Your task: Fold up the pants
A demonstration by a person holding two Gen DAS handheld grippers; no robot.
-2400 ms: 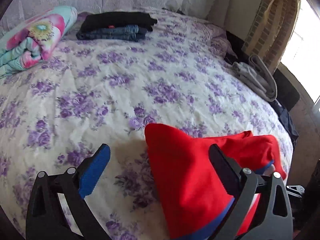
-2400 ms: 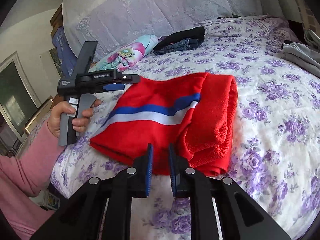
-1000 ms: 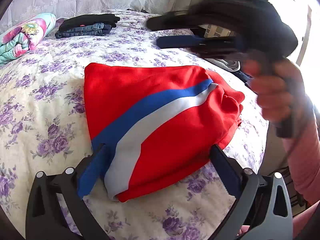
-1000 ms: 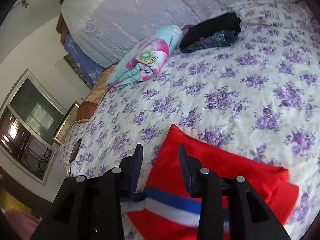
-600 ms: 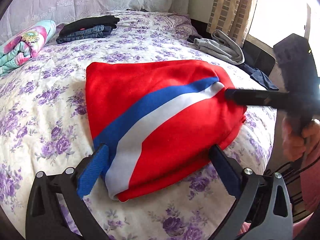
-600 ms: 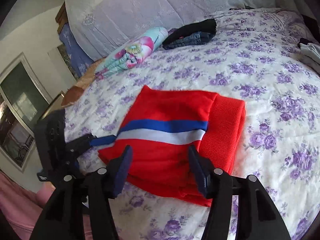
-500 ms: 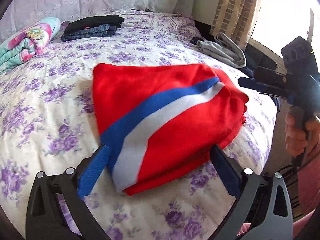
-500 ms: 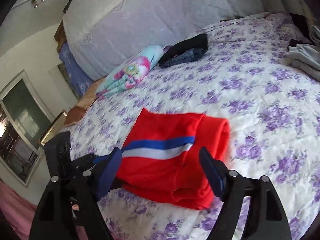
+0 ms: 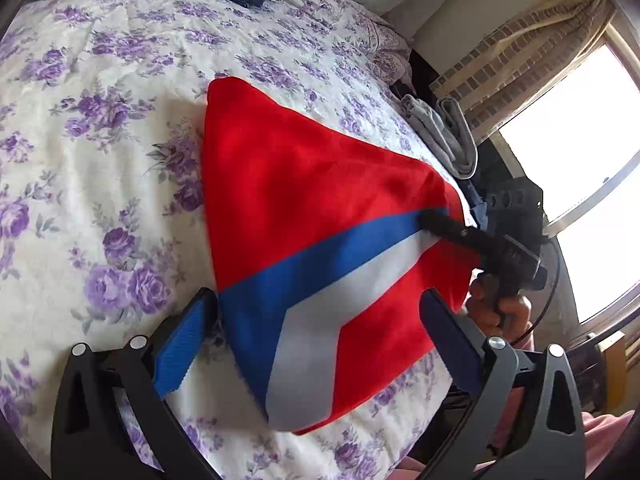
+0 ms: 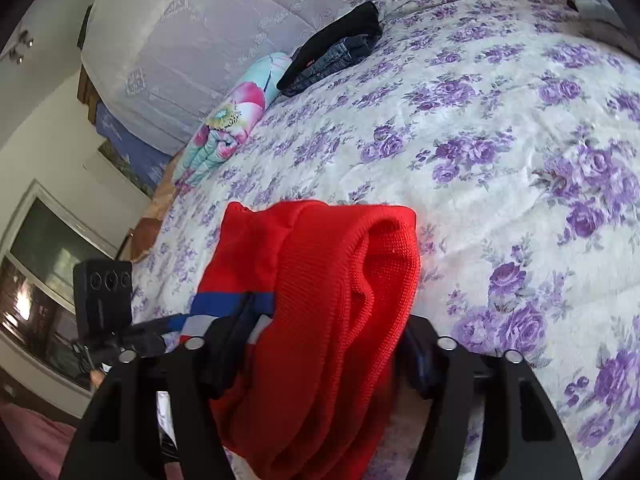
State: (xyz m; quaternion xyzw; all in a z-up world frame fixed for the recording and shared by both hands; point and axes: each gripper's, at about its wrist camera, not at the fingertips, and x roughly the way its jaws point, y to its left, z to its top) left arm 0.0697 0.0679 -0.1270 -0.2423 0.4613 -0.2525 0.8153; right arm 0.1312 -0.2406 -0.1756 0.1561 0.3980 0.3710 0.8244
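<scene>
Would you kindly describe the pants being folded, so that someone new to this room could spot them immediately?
Start with the bed, covered in a white spread printed with purple roses. Near its foot-side edge, between the two hand-held grippers, lie the folded red pants. They alone are bright red with a blue and white stripe, unlike the dark folded clothes and floral roll near the pillows.

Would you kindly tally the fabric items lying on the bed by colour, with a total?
Red with blue and white stripe: 1, the folded pants
Black: 1, the folded garment
Blue denim: 1, the jeans
Floral multicolour: 1, the rolled blanket
Grey: 1, the clothes heap
Total: 5
</scene>
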